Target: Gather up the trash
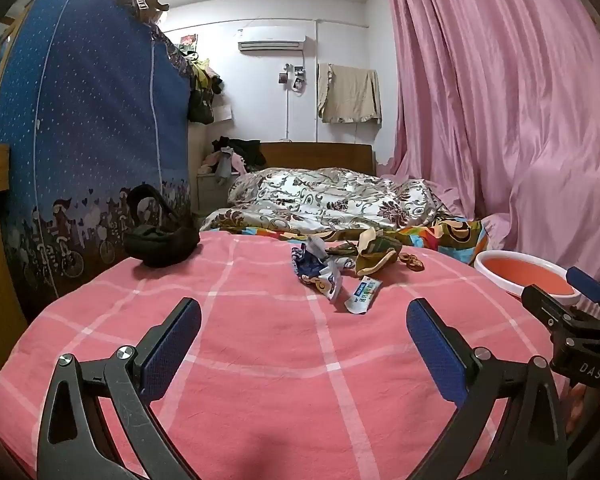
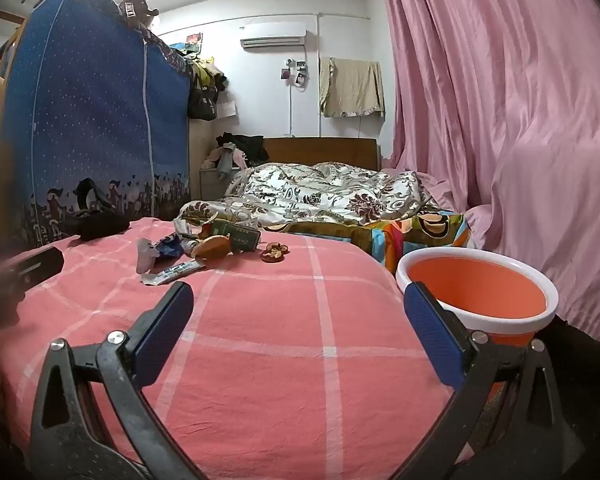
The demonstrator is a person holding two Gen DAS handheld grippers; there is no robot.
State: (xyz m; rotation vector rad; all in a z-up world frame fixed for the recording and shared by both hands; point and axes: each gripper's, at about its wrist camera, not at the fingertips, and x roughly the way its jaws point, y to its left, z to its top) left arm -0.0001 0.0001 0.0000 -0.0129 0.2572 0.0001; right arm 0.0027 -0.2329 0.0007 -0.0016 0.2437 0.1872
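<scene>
Trash lies on a pink checked bed sheet (image 1: 260,360): a crumpled blue-white wrapper (image 1: 316,268), a small white packet (image 1: 362,294), a brown-green crumpled wrapper (image 1: 376,254) and small brown fruit peels (image 1: 411,261). The same pile shows far left in the right wrist view: the wrapper (image 2: 160,250), the packet (image 2: 176,272), the peels (image 2: 274,252). An orange bucket with a white rim (image 2: 476,292) stands at the bed's right edge; it also shows in the left wrist view (image 1: 528,276). My left gripper (image 1: 304,336) is open and empty, short of the trash. My right gripper (image 2: 298,320) is open and empty beside the bucket.
A black bag (image 1: 160,236) lies at the sheet's far left. A blue fabric wardrobe (image 1: 92,140) stands left. A patterned quilt (image 1: 332,200) lies beyond the trash. Pink curtains (image 1: 500,100) hang on the right.
</scene>
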